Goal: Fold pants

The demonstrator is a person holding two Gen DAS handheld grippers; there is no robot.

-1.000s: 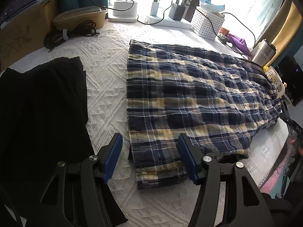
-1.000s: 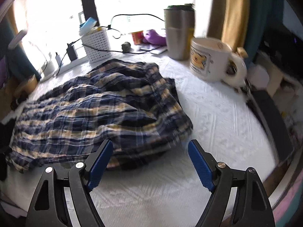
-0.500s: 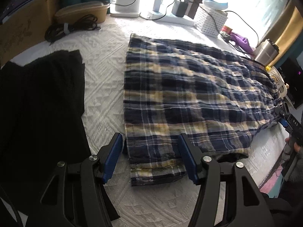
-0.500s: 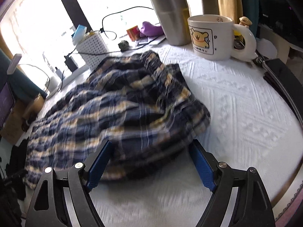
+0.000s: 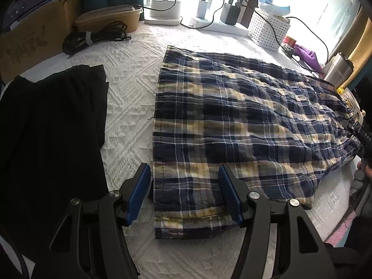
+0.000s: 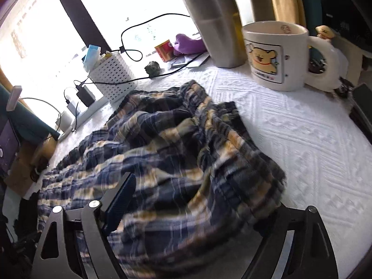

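Note:
Navy, yellow and white plaid pants (image 5: 232, 125) lie spread on a white quilted cover (image 5: 130, 88), hems toward me in the left wrist view. My left gripper (image 5: 184, 193) is open, its blue pads on either side of the near hem corner, not closed on it. In the right wrist view the bunched waistband end of the pants (image 6: 186, 162) fills the space between my right gripper's jaws (image 6: 190, 211). The jaws stand wide apart; the cloth covers the right pad. The right gripper also shows at the far right edge of the left wrist view (image 5: 362, 137).
A black garment (image 5: 46, 139) lies left of the pants. A bear mug (image 6: 276, 55) and steel tumbler (image 6: 216, 23) stand near the waistband. A white perforated basket (image 5: 269, 29), chargers and cables (image 5: 209, 7), a coiled black cord (image 5: 93, 37) and a cardboard box (image 5: 30, 37) line the back.
My left gripper has moved forward over the hem corner, jaws still open. My right gripper has pushed into the waistband end, so cloth now lies between its jaws.

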